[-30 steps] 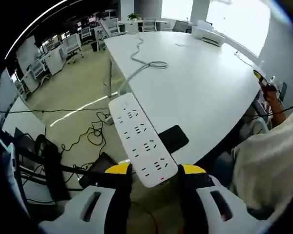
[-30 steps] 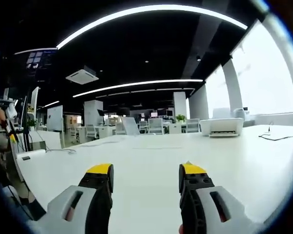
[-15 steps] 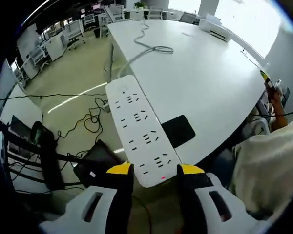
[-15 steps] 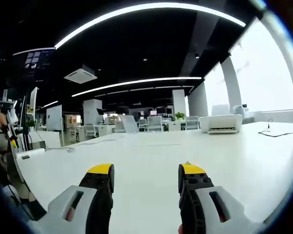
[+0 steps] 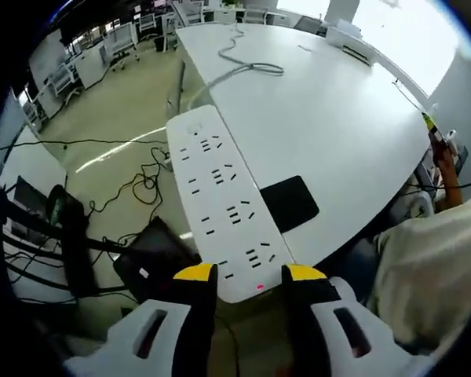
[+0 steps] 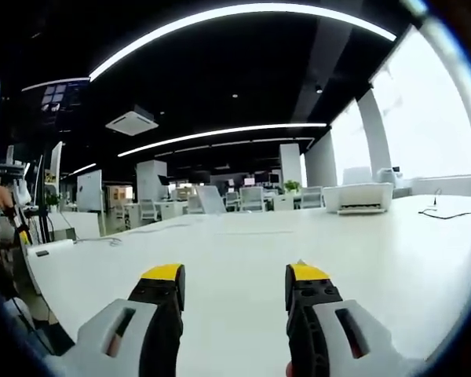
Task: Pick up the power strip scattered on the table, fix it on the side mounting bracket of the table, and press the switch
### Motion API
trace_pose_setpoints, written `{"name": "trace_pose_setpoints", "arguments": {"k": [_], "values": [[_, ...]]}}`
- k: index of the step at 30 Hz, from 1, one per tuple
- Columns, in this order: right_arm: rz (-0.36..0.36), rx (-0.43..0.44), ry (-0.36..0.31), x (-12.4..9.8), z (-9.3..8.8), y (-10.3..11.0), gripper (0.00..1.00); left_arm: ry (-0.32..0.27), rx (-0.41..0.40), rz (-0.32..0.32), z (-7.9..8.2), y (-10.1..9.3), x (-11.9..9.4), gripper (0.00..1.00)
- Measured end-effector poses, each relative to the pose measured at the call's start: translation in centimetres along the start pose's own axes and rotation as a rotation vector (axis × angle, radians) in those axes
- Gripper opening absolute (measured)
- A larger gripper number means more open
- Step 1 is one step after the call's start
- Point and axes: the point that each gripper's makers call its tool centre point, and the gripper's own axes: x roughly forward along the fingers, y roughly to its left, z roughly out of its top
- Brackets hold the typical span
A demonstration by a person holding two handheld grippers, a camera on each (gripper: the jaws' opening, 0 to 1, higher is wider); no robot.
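A long white power strip (image 5: 220,200) with several socket groups and a small red light near its near end hangs in the air over the table's edge, my left gripper (image 5: 247,275) shut on its near end. Its grey cable (image 5: 243,67) runs back across the white table (image 5: 337,126). A black pad (image 5: 290,202) lies on the table beside the strip. My right gripper (image 6: 234,275) stands open with nothing between its fingers, low over the white table (image 6: 243,259). At the far left of the right gripper view, a hand holds the other gripper (image 6: 12,196) beside the strip's end (image 6: 51,247).
Below the table edge are black cables (image 5: 133,204), a dark flat device (image 5: 153,263) and a black stand (image 5: 71,251) on the floor. A person in a light top (image 5: 432,267) sits to the right. A white printer (image 6: 357,196) stands at the table's far end.
The left gripper view has shifted: the strip now looks longer and the floor under it shows more. The right gripper has barely moved.
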Motion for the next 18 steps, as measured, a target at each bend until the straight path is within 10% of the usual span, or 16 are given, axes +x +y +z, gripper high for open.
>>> {"name": "trace_pose_setpoints", "arguments": {"k": [18], "values": [[0.011, 0.015, 0.006, 0.28, -0.52, 0.56, 0.46, 0.029, -0.034, 0.025, -0.09, 0.29, 0.48, 0.37]]}}
